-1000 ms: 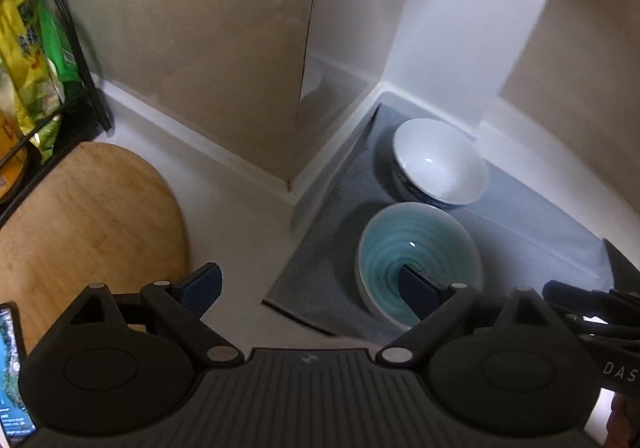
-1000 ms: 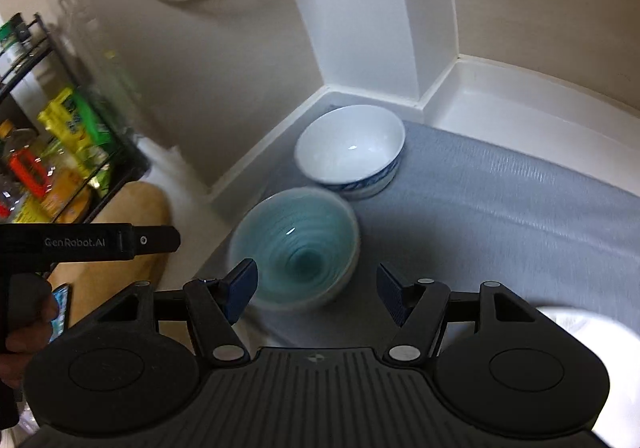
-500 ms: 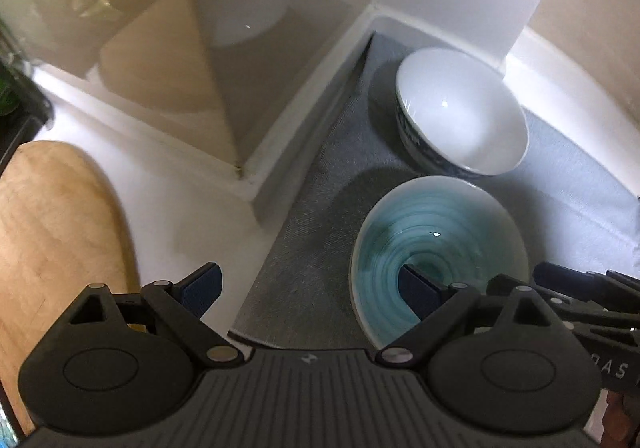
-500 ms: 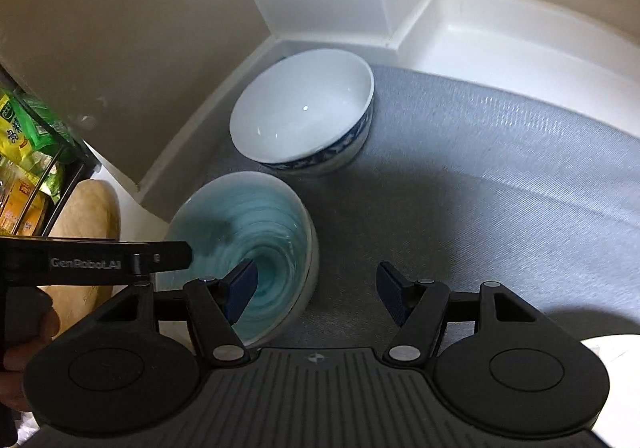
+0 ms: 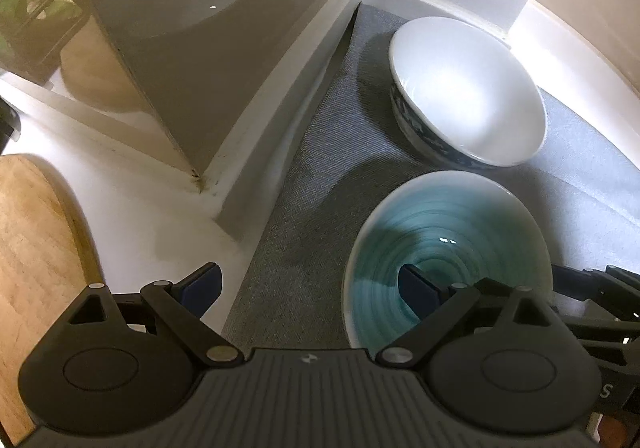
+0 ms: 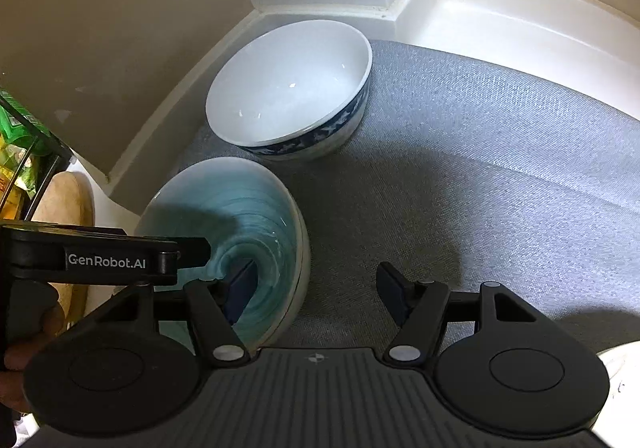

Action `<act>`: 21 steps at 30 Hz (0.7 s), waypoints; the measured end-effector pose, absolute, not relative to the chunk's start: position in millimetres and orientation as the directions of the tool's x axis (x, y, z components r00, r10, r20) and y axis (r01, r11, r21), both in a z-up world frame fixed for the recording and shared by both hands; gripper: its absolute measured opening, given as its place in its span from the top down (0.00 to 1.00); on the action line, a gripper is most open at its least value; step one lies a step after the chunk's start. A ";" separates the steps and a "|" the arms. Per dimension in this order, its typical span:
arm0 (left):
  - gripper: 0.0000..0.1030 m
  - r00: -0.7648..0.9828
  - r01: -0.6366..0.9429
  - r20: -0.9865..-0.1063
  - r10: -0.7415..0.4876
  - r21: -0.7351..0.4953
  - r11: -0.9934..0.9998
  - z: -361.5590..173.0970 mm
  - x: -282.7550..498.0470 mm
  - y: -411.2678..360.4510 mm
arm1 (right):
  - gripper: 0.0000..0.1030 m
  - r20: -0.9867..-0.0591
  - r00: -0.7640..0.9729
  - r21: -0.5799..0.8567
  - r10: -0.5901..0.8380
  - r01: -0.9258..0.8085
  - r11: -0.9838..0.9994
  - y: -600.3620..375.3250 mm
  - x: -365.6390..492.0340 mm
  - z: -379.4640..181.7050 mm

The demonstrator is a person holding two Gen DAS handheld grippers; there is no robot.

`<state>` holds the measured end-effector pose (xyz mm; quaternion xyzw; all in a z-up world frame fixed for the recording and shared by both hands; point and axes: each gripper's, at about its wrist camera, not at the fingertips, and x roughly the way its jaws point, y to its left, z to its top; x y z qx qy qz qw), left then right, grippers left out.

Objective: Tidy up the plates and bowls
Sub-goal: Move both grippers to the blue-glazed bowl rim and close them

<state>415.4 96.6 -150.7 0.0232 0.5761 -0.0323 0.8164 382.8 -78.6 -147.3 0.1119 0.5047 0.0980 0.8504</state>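
The teal bowl sat on the grey mat, just in front of the white bowl, in the left wrist view. The left gripper stood wide open and empty, one finger over the teal bowl's interior, the other over the mat and white desk. Risk: closing on the smooth glazed rim could let it slip or knock it into the white bowl.

In the right wrist view, the right gripper was also open and empty, straddling the teal bowl's near wall. The ribbed glaze looked slick; the woven mat should resist sliding. Two grippers on one bowl risked collision.
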 end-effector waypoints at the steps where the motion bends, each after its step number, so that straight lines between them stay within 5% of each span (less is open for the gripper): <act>1: 0.06 0.334 0.081 -0.942 -0.024 0.003 0.997 -152.0 417.4 96.3 | 0.34 -0.837 0.471 0.287 0.278 -0.053 0.956 -77.9 383.3 -147.5; 7: 0.07 0.334 0.095 -0.942 -0.015 0.018 0.995 -154.7 420.6 92.1 | 0.37 -0.837 0.477 0.273 0.270 -0.064 0.960 -73.7 383.8 -147.0; 11: 0.31 0.351 0.121 -0.935 -0.056 -0.014 0.993 -148.2 416.5 89.6 | 0.85 -0.830 0.474 0.287 0.293 -0.087 0.954 -71.6 382.5 -146.7; 18: 0.71 0.374 0.154 -0.922 -0.100 -0.045 0.987 -136.3 409.4 95.2 | 0.86 -0.804 0.510 0.285 0.306 -0.121 0.951 -61.0 378.4 -139.6; 21: 0.81 0.397 0.155 -0.912 -0.100 -0.040 0.987 -130.8 406.0 98.4 | 0.86 -0.782 0.542 0.252 0.307 -0.176 0.952 -47.3 375.0 -128.5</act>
